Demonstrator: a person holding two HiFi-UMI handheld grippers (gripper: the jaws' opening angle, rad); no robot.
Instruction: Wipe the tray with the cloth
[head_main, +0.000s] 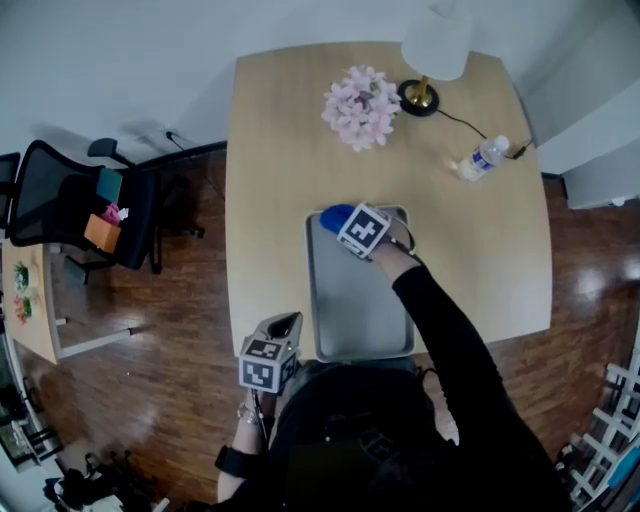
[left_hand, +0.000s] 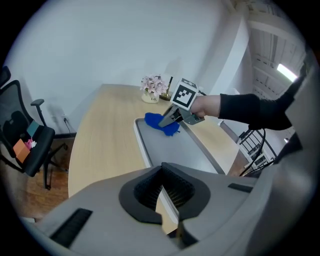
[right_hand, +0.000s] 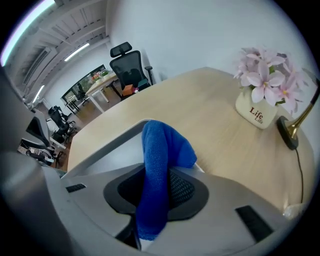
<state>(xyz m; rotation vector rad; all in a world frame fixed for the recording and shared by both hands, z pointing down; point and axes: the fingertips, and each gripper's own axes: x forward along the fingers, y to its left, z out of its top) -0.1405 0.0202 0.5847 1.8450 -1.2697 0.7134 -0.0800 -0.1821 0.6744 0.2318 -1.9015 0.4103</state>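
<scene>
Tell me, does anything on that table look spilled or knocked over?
Nothing stands out. The tray lies square on the table, the flowers stand upright, and no spill shows. Whether the bottle stands or lies, I cannot tell.

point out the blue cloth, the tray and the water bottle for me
blue cloth (right_hand: 157, 150): right gripper view, on the middle of its raised fold
tray (head_main: 355, 300): head view, on its bare grey floor
water bottle (head_main: 483, 158): head view, on the middle of its clear body
</scene>
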